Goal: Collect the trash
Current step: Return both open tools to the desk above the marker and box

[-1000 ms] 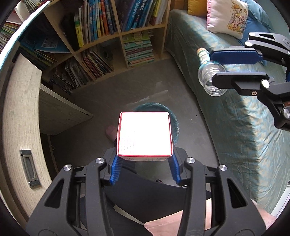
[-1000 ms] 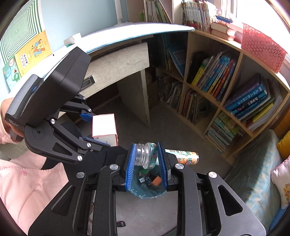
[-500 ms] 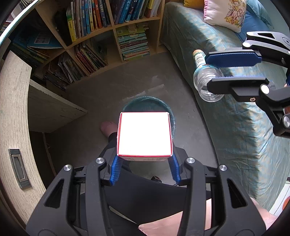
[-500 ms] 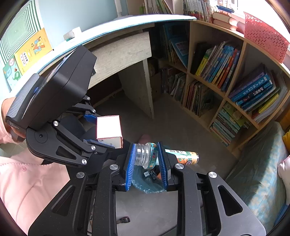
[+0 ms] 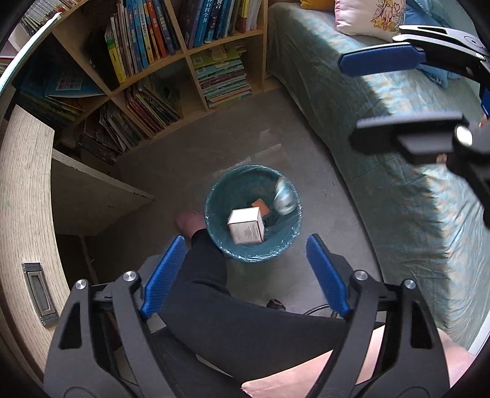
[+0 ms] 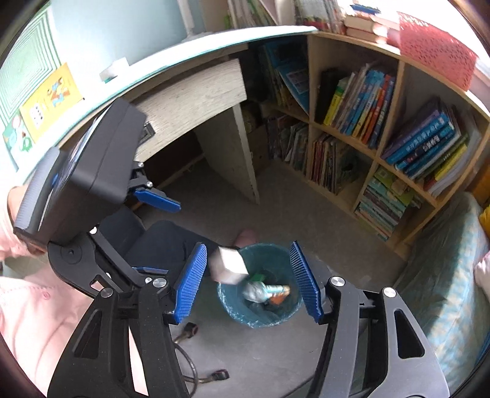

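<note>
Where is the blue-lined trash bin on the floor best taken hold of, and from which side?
Probably the rim of the bin, from above: it stands upright and open, so one finger fits inside the wall, one outside. Choose the side toward the bed; a leg crowds the opposite side.

A wooden bookshelf [image 6: 376,128] stood ahead of the claw, its cubbies packed with upright and stacked books [image 6: 361,104]. A pink mesh basket [image 6: 435,52] sat on top of it, to the far right. A desk [image 6: 190,95] with a pale wood-grain front stood ahead and to the left of the claw, its drawer carrying a metal handle [image 5: 39,294]. Picture cards [image 6: 49,104] leaned on the wall above the desk. To the right of the claw ran a bed with a teal cover [image 5: 398,189], and a pale printed cushion [image 5: 370,15] lay at its far end. Grey floor [image 5: 190,159] spread below. A dark cable [image 6: 190,330] trailed just beneath the claw.
</note>
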